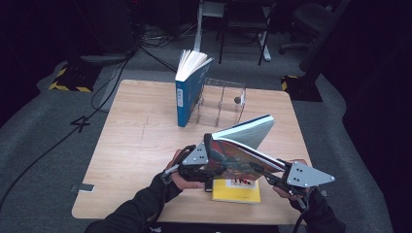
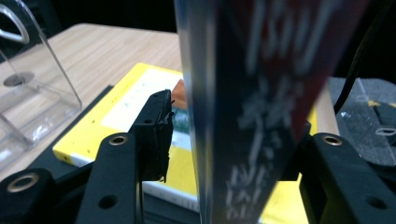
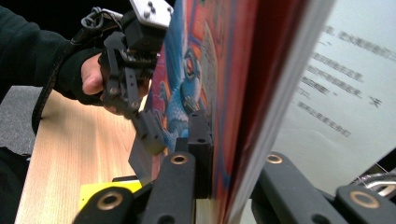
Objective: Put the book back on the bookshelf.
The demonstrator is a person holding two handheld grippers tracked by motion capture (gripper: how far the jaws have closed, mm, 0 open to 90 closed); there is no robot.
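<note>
Right fingers point(image 3: 224, 154) clamp colourful book point(image 1: 240, 155); left fingers point(image 2: 224, 140) straddle spine, loose.

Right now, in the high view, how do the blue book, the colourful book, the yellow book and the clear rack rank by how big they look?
1. Colourful book, held up nearer the camera, so its lead is unsure.
2. Blue book, standing upright.
3. Clear rack, looking close to the blue book.
4. Yellow book, partly hidden under the colourful one.

high view above table point(image 1: 136, 145) looking down, claw views close on shared book point(image 1: 243, 155)
</note>
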